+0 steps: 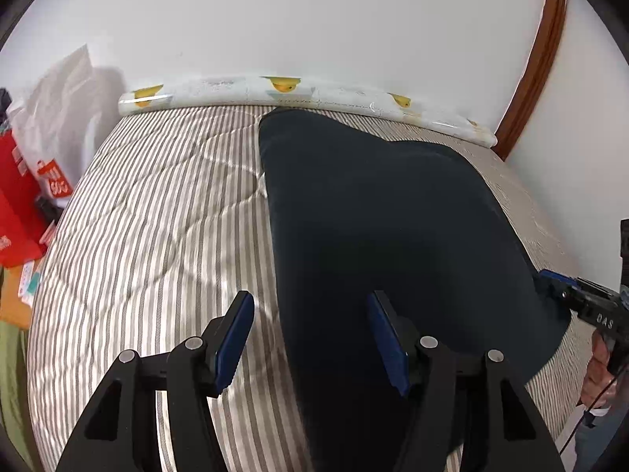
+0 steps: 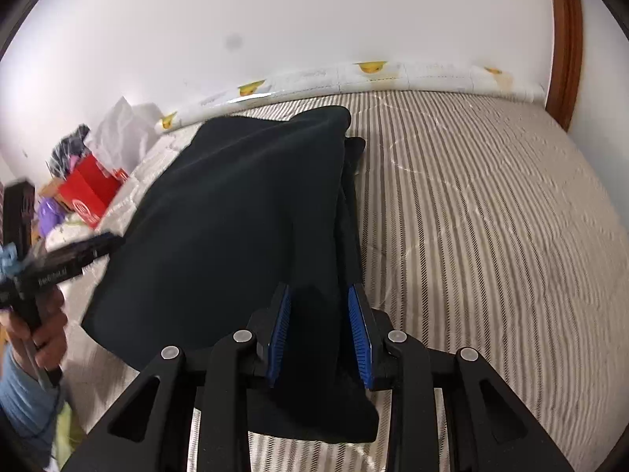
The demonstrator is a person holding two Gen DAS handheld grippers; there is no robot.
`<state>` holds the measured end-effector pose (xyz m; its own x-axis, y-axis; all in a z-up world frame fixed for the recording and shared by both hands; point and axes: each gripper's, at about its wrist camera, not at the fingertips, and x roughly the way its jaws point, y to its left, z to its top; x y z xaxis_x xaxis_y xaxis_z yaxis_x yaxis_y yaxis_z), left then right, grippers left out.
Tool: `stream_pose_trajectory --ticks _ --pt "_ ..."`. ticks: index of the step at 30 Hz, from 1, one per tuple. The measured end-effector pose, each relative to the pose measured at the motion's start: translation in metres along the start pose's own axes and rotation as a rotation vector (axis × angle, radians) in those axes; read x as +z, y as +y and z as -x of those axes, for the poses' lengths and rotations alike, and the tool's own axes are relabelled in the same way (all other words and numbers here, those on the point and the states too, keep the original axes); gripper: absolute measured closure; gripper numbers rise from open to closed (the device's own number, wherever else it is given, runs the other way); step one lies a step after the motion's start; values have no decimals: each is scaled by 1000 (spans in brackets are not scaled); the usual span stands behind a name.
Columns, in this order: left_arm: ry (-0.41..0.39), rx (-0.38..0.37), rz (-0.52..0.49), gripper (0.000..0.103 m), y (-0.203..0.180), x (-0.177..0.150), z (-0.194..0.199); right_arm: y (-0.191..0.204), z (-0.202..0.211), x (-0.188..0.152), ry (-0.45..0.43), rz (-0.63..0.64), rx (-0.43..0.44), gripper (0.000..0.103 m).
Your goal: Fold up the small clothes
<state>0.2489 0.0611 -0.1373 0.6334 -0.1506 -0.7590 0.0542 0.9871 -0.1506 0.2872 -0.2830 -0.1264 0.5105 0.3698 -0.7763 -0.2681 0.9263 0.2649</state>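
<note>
A bed with a quilted cover (image 1: 157,212) in grey and white stripes fills the scene. A plain white wall (image 1: 314,19) stands behind it. A long white bolster (image 1: 306,92) with yellow prints lies along the far edge. A brown wooden frame (image 1: 538,59) rises at far right. Red and white bags (image 1: 39,165) sit at left.

Garment (image 1: 377,236) flat on quilt (image 1: 157,216); long roll (image 1: 298,92) behind along wall; bags and boxes (image 1: 23,196) off left edge.
</note>
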Motion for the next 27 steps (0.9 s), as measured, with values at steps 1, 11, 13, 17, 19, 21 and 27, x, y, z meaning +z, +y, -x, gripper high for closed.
stream_pose_trajectory --ticks 1,11,13,17,19,21,27 --pt "3 -3 8 45 1 -3 1 0 -1 0 1 -5 13 74" --pt "17 2 22 43 2 -20 9 -2 29 -6 -151 24 -8 100" --pt "19 5 21 43 1 -21 10 -1 21 -9 -124 33 -41 101" --pt "14 7 15 43 0 -25 17 2 25 -11 -131 27 -67 100" --pt "9 12 7 43 0 -28 20 2 28 -14 -135 29 -99 99" --pt "3 15 6 43 0 -32 24 3 33 -18 -139 22 -131 99" --pt "1 9 20 43 0 -43 35 10 54 -33 -167 22 -78 97"
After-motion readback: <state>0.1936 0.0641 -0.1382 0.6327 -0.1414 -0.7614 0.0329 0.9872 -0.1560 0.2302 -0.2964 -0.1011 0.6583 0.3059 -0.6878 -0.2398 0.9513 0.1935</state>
